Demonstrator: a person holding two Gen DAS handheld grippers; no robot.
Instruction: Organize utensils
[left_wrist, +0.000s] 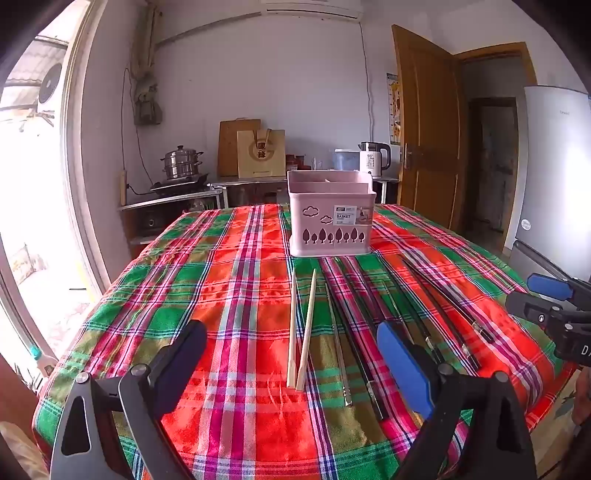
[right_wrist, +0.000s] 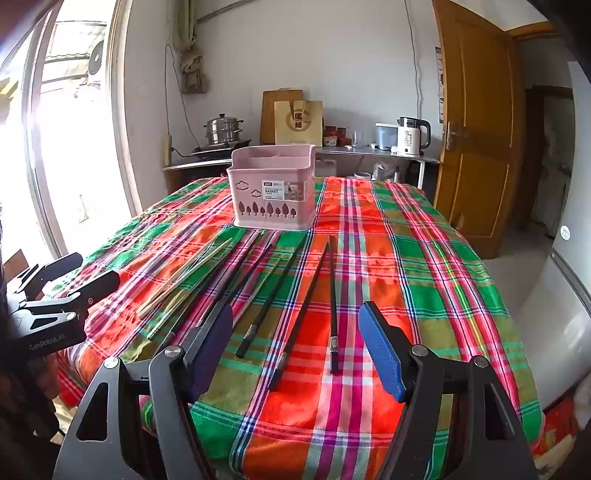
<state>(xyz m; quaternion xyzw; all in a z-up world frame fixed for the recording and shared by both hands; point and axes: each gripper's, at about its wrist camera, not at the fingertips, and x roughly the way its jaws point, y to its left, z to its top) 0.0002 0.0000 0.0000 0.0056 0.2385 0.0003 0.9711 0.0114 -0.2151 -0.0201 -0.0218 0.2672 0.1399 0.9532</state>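
Tablecloth plaid, chopsticks before pink basket | kitchen counter behind | both grippers spread, empty

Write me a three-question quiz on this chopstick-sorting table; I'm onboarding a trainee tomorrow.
1. True or false: the pink basket already holds chopsticks.
2. Which pair lies between the left gripper's fingers: A) wooden chopsticks, B) black chopsticks?
3. What state are both grippers in, including the right gripper?

Key:
1. False as far as visible; none stick out above its rim.
2. A.
3. Open, holding nothing.
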